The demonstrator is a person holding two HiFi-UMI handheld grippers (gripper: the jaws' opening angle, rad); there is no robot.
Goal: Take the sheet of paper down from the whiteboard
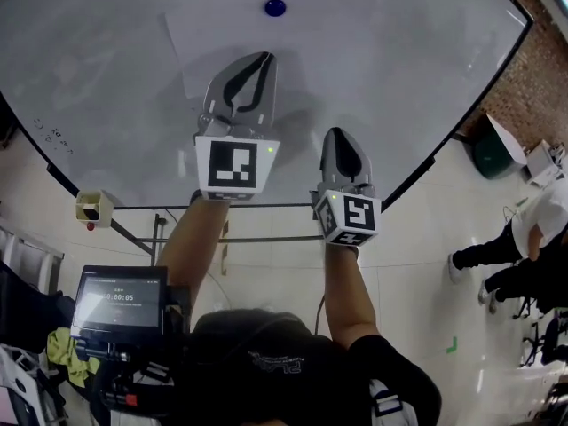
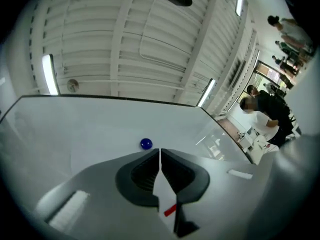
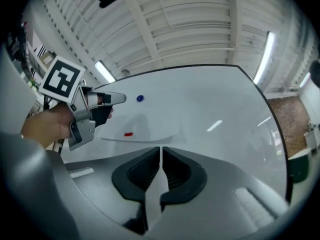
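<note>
**Step in hand: approach to the sheet.**

The sheet of paper (image 1: 306,56) lies flat against the whiteboard (image 1: 106,78), pinned near its top edge by one blue magnet (image 1: 275,7). In the right gripper view its lower edge curls slightly off the board, with a small red mark (image 3: 128,133) just above that edge.

**State of the tongs.**
- Left tongs (image 1: 264,58): jaws closed together and holding nothing. They are raised in front of the sheet, below the magnet.
- Right tongs (image 1: 340,134): jaws all but together with a thin slit between them, and empty. They are lower and to the right, near the sheet's lower part.

**Recommended procedure.**
1. Open one pair of tongs before contact.
2. Grip the lifted lower edge, where the paper stands off the board.
3. Take the magnet off with the other tongs, or slide the sheet out from under it slowly. A sharp pull would probably tear the paper.

**Surroundings.** The board is glossy and reflective, and stands on a frame over a pale tiled floor (image 1: 417,264). Overhead is a ribbed white ceiling with strip lights (image 2: 49,74). A brick wall and other people are at the right.
</note>
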